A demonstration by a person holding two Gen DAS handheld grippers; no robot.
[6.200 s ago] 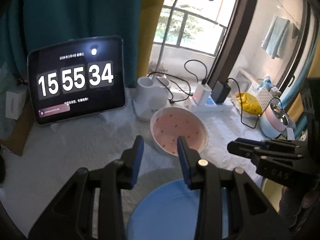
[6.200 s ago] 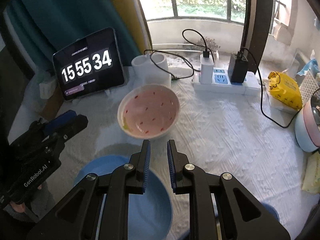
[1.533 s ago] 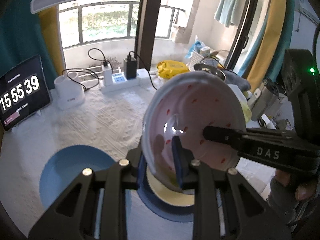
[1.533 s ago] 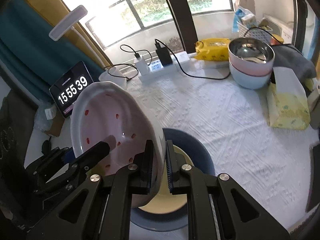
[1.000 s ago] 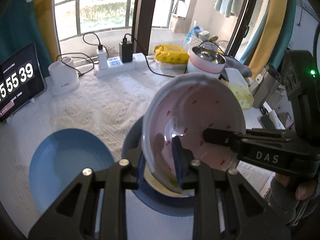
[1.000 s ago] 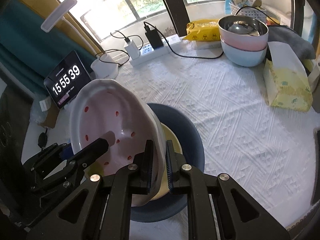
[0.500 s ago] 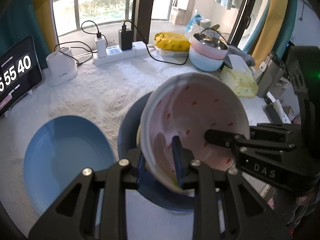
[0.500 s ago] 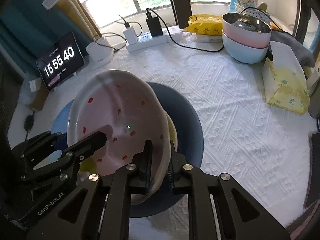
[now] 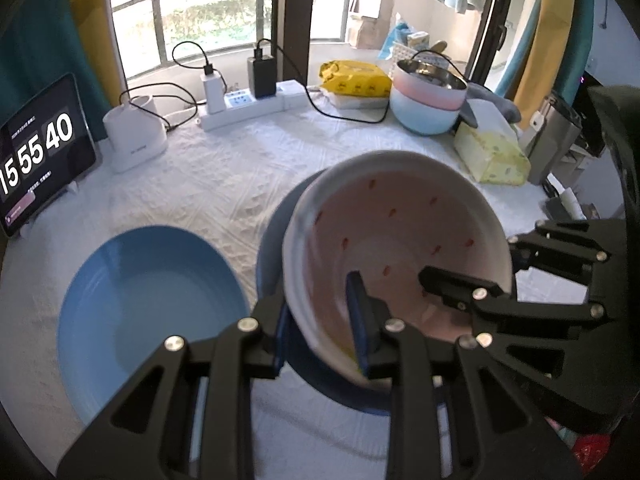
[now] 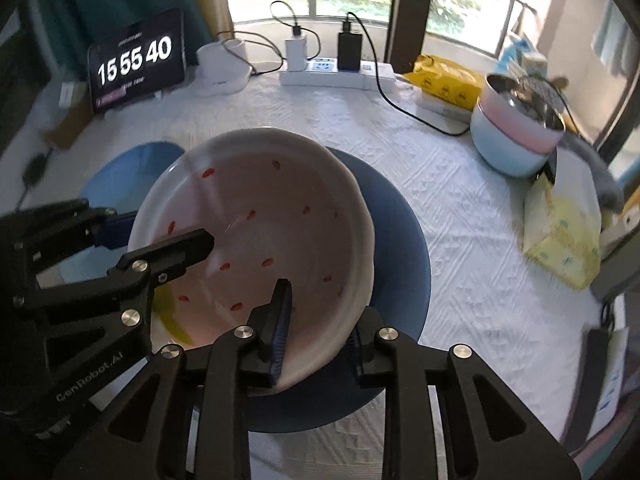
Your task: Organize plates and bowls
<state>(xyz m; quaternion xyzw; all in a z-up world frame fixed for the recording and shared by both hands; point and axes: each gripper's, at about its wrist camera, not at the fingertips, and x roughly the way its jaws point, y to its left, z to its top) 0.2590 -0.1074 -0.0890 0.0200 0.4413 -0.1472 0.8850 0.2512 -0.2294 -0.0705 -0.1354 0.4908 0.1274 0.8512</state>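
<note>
White embossed cloth covers the table (image 10: 460,216), and we take the dark blue plate (image 10: 404,248) as our landmark. Directly over it, rim tilted, sits the pink-and-white bowl (image 10: 256,236), glazed ceramic with a wavy edge and small red flecks inside; something yellow shows between bowl and plate, though we cannot tell what it is. Just left of the plate lies a light blue plate (image 9: 148,300), smooth and shallow. Far behind the plate, to its right, a steel bowl sits nested in a pink and a pale blue one (image 9: 428,100).

Our left hand-held gripper (image 9: 320,320) straddles the bowl's near left rim, one blue pad inside and one outside; its jaws are narrow and seem to be gripping the wall. Our right hand-held gripper (image 10: 316,328) straddles the near right rim, and its jaws have just been opening, with the bowl wall between them and the pads apparently no longer pressing.

We judge the bowl stiff, fairly heavy, slick under glaze and liable to chip, so the rim wall is the sensible hold, at two points well apart, set down gently
</note>
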